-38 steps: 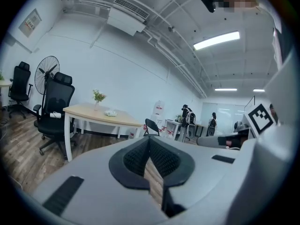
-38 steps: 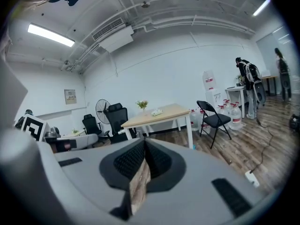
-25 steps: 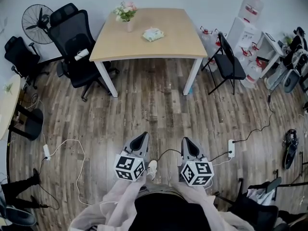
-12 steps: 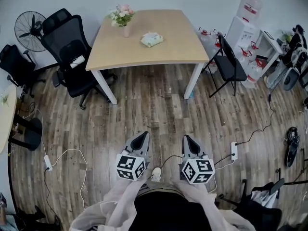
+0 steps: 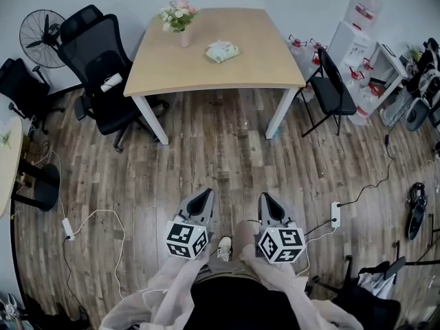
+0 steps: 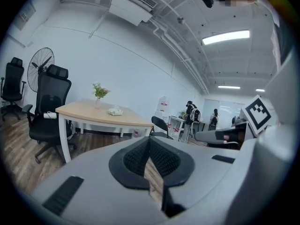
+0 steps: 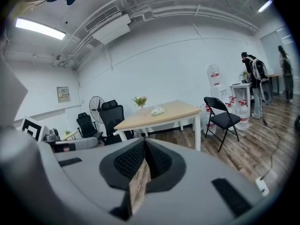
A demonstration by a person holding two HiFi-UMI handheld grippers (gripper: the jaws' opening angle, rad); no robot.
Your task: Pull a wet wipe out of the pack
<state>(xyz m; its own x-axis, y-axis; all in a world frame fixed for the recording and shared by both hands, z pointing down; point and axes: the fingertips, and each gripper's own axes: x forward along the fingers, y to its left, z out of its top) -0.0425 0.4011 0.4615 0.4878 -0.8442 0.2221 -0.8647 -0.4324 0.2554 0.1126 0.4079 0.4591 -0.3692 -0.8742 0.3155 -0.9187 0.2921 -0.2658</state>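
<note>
Over wood floor (image 5: 220, 150), left gripper (image 5: 205, 194) and right gripper (image 5: 265, 198) fingers meet, empty.

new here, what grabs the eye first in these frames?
Two handheld grippers with marker cubes fill the bottom of the head view, the left gripper and right gripper both shut and empty. Across the wood floor stands a light wooden table, with the wet wipe pack near its middle and a flower vase at its far-left corner.
</note>
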